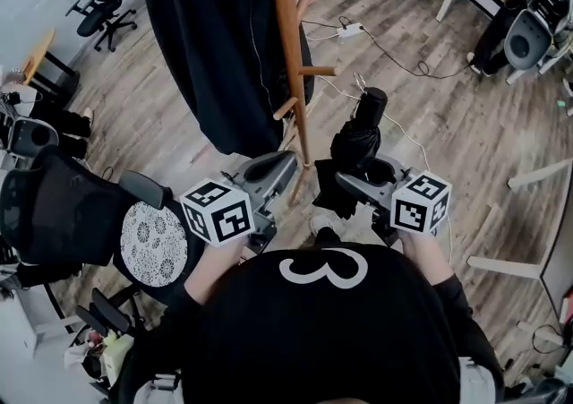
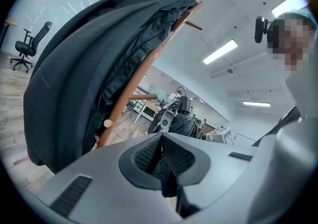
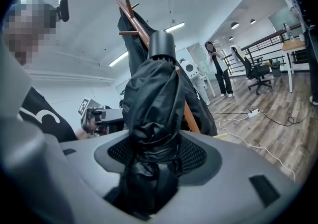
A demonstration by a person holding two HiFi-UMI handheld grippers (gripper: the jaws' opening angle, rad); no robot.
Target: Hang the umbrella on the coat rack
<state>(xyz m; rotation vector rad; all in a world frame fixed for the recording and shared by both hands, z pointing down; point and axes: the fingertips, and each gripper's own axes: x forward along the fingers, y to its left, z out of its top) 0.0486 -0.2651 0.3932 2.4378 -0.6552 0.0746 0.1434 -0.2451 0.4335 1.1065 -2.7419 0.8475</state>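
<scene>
Two tools show at the bottom of the head view, each in one of the person's hands. The left tool [image 1: 285, 160] sits just left of centre and the right tool [image 1: 345, 180] just right of it. A folded black umbrella [image 1: 363, 133] stands up out of the right tool, slightly tilted, to the right of the wooden coat rack [image 1: 288, 44] and near it. The rack's pole runs from the top centre down toward the tools. A dark coat [image 1: 215, 35] hangs on the rack and fills the upper middle of the frame. Wood-look floor [image 1: 430, 124] lies all around, with a black office chair [image 1: 98, 4] in the upper left and a cable [image 1: 394, 57] trailing across the upper right. In the left gripper view, the left tool's pads are pressed together with nothing clearly between them. The coat drapes over the slanting rack across the left half of the frame. The umbrella appears small near the centre, well apart from this tool. In the right gripper view, the right tool is pinching the umbrella's bunched fabric between its pads, and the umbrella rises up the middle of the frame with its rounded black end on top. The rack's pegs and the coat stand right behind it, and a standing person [image 3: 218, 69] is in the right background.
</scene>
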